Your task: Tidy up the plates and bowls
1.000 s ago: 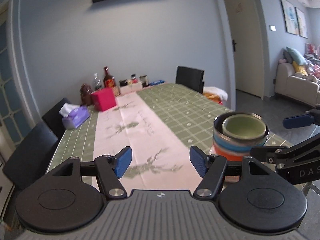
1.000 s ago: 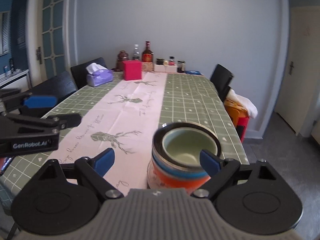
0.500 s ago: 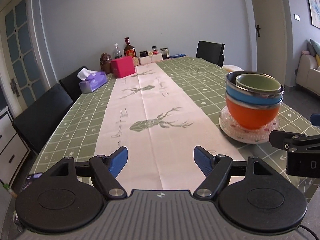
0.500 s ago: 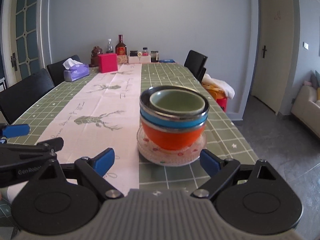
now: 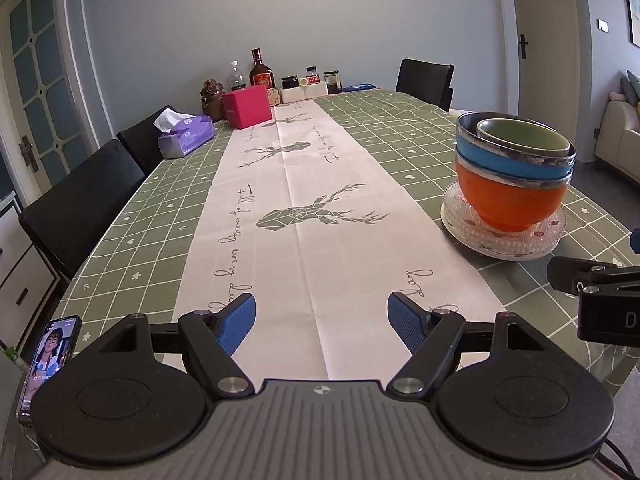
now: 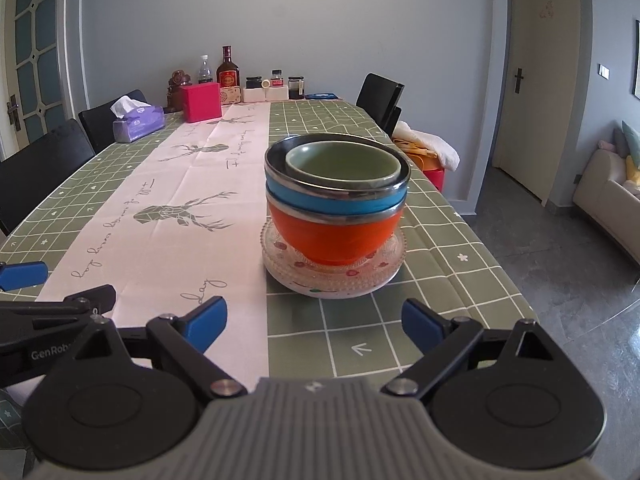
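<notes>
A stack stands on the table's right side: an orange bowl [image 6: 334, 236] at the bottom, a blue bowl [image 6: 332, 200] in it and a small green bowl [image 6: 342, 164] on top, all on clear glass plates [image 6: 332, 276]. The stack also shows in the left wrist view [image 5: 512, 176]. My right gripper [image 6: 314, 322] is open and empty, just short of the plates. My left gripper [image 5: 322, 322] is open and empty over the pink runner, left of the stack.
The green checked tablecloth [image 6: 440, 216] has a pink deer runner [image 5: 296, 200] down its middle. A red box [image 5: 247, 106], a tissue box [image 5: 185, 136], bottles and jars stand at the far end. Black chairs line the left side. A phone [image 5: 48, 360] lies at the near left.
Both grippers have pulled back and dropped lower, away from the bowl stack, which now stands further off on the table. Both stay open.
</notes>
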The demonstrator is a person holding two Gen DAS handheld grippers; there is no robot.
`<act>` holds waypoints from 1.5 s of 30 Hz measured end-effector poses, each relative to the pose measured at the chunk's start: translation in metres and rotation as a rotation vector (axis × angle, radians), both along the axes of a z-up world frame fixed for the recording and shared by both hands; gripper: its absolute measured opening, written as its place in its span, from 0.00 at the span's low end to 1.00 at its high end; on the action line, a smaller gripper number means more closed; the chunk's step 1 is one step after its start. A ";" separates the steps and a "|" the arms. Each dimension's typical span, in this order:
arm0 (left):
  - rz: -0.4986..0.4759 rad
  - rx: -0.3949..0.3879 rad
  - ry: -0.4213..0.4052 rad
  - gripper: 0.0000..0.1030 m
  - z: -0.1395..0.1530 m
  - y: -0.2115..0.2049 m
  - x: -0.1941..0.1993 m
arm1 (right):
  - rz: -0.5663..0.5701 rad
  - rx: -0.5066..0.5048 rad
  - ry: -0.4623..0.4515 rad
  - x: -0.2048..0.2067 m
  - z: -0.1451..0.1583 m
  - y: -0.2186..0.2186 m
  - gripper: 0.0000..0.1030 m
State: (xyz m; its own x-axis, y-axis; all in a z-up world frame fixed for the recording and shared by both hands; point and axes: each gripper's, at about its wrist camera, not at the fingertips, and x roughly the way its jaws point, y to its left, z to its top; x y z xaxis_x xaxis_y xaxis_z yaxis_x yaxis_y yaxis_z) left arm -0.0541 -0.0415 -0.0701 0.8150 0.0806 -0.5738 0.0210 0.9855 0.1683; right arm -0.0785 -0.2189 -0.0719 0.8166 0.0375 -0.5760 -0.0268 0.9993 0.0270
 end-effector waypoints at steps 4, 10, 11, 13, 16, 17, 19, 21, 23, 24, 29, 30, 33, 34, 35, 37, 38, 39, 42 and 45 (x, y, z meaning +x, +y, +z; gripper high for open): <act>0.006 -0.001 0.003 0.86 0.000 0.001 0.002 | 0.009 -0.004 0.003 0.002 0.000 0.002 0.90; 0.009 -0.004 0.007 0.86 0.000 0.001 0.002 | 0.014 -0.005 0.006 0.004 -0.001 0.003 0.90; 0.010 -0.005 0.008 0.86 0.000 0.002 0.003 | 0.015 -0.005 0.007 0.004 -0.001 0.003 0.90; 0.010 -0.005 0.010 0.86 -0.001 0.002 0.003 | 0.015 -0.006 0.007 0.004 -0.001 0.003 0.90; 0.010 -0.004 0.011 0.86 -0.001 0.001 0.003 | 0.019 -0.007 0.008 0.005 -0.001 0.003 0.90; 0.010 -0.005 0.012 0.86 -0.001 0.001 0.003 | 0.021 -0.008 0.008 0.006 -0.001 0.003 0.90; 0.012 -0.006 0.013 0.86 -0.001 0.002 0.004 | 0.023 -0.010 0.008 0.006 -0.001 0.003 0.90; 0.014 -0.008 0.015 0.86 -0.001 0.002 0.004 | 0.027 -0.011 0.011 0.007 -0.002 0.004 0.90; 0.013 -0.010 0.018 0.86 -0.001 0.002 0.005 | 0.029 -0.012 0.013 0.008 -0.002 0.005 0.90; 0.013 -0.011 0.018 0.86 -0.001 0.002 0.005 | 0.030 -0.012 0.013 0.008 -0.002 0.005 0.90; 0.016 -0.016 0.022 0.86 -0.001 0.002 0.005 | 0.033 -0.016 0.013 0.009 -0.002 0.006 0.90; 0.016 -0.018 0.024 0.86 -0.001 0.003 0.006 | 0.033 -0.016 0.013 0.009 -0.002 0.005 0.90; 0.018 -0.022 0.027 0.86 -0.002 0.003 0.006 | 0.031 -0.013 0.013 0.009 -0.003 0.005 0.91; 0.019 -0.024 0.029 0.86 -0.002 0.003 0.006 | 0.031 -0.013 0.015 0.009 -0.003 0.006 0.91; 0.020 -0.026 0.030 0.86 -0.002 0.003 0.006 | 0.031 -0.013 0.016 0.009 -0.003 0.006 0.91; 0.022 -0.029 0.031 0.86 -0.003 0.004 0.007 | 0.034 -0.014 0.018 0.010 -0.004 0.006 0.91; 0.023 -0.031 0.032 0.86 -0.003 0.004 0.007 | 0.035 -0.015 0.019 0.010 -0.004 0.007 0.91; 0.025 -0.033 0.033 0.86 -0.002 0.004 0.007 | 0.037 -0.016 0.021 0.011 -0.005 0.007 0.91; 0.027 -0.036 0.035 0.86 -0.003 0.004 0.008 | 0.041 -0.018 0.024 0.011 -0.006 0.008 0.91; 0.029 -0.037 0.037 0.86 -0.003 0.005 0.008 | 0.043 -0.018 0.026 0.011 -0.006 0.009 0.91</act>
State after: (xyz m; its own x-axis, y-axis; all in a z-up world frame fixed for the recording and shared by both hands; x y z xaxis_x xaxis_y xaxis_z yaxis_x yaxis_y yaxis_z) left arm -0.0458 -0.0366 -0.0733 0.7908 0.0823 -0.6065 -0.0025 0.9913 0.1312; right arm -0.0671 -0.2102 -0.0780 0.7993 0.0616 -0.5978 -0.0691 0.9976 0.0104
